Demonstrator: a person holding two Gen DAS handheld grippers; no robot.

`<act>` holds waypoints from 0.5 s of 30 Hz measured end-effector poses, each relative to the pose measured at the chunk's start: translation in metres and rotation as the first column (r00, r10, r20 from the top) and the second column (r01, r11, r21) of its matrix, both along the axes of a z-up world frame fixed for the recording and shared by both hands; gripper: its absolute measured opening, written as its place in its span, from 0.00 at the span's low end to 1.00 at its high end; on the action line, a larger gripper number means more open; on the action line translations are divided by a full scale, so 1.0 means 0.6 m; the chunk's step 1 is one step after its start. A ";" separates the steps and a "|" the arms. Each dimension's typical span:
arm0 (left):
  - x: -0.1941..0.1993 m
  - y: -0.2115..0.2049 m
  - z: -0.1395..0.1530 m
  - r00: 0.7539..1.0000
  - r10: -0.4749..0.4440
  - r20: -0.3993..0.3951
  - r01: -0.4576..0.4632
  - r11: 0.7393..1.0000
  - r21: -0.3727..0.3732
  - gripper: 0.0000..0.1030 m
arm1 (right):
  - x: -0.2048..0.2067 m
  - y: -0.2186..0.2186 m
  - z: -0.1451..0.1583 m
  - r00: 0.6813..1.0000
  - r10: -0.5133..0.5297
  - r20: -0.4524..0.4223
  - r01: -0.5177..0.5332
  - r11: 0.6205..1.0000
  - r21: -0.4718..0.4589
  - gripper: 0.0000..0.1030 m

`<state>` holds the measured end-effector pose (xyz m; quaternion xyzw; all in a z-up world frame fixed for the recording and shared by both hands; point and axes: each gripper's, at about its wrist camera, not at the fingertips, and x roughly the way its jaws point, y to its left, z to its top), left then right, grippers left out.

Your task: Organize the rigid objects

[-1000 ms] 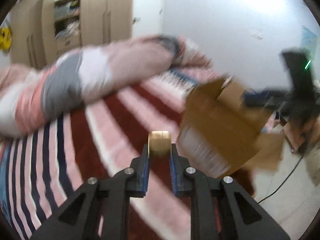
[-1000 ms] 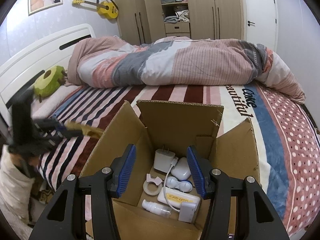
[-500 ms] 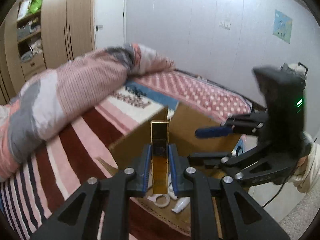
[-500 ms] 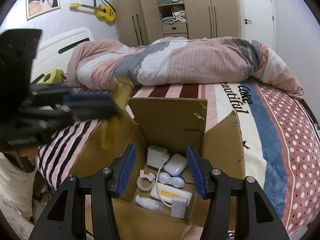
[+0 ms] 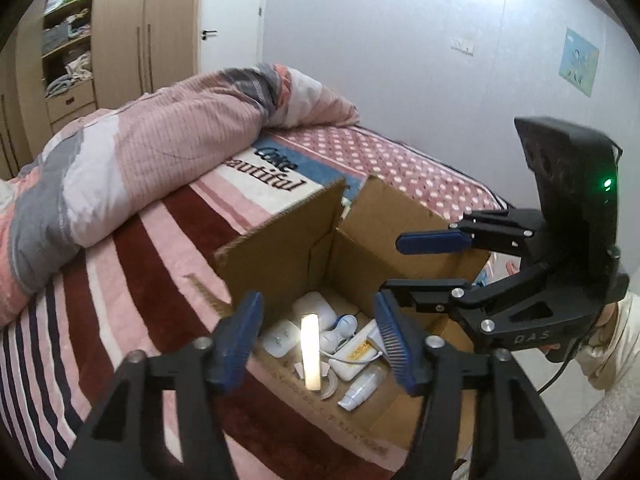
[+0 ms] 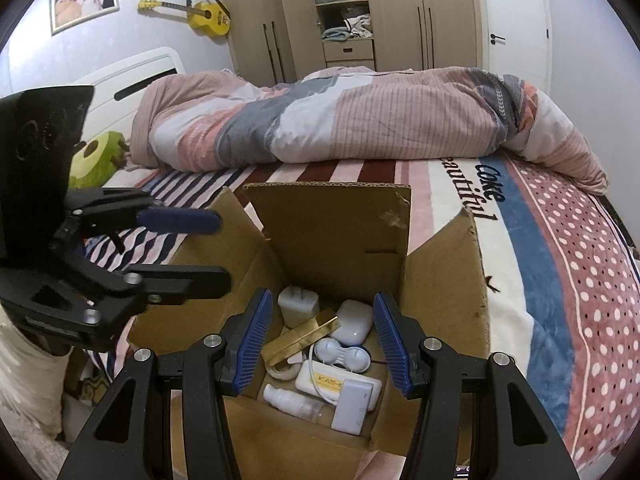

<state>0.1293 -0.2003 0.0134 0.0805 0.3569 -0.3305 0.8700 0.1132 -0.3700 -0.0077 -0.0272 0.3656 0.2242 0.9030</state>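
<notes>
**Gold bar lies in the box, both grippers spread**

The bed (image 6: 540,264) carries an open cardboard box (image 6: 440,280) near its edge. The left gripper (image 5: 320,336) and right gripper (image 6: 322,336) hover over the box, each with fingers spread wide and holding nothing. Inside, the gold bar (image 6: 300,340) lies tilted across a tape roll (image 6: 282,370), beside a white charger (image 6: 298,304) and a small bottle (image 6: 288,398).
</notes>
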 end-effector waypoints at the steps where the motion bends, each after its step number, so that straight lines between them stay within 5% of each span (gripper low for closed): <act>1: -0.004 0.008 0.005 1.000 0.016 0.007 -0.016 1.000 -0.010 0.68 | -0.002 0.001 0.001 1.000 0.001 0.002 -0.001 1.000 0.001 0.48; 3: -0.016 0.029 0.015 0.997 0.062 0.035 -0.060 0.998 -0.036 0.82 | -0.004 0.003 0.004 1.000 0.005 0.009 -0.005 1.000 0.006 0.48; 7: -0.048 0.078 0.035 0.980 0.177 0.093 -0.170 0.982 -0.086 0.91 | -0.010 0.011 0.013 0.999 0.039 0.035 -0.040 0.999 0.026 0.65; 15: -0.111 0.163 0.050 0.852 0.476 0.218 -0.465 0.879 -0.102 0.97 | -0.045 0.045 0.055 0.971 0.157 0.179 -0.167 0.985 0.047 1.00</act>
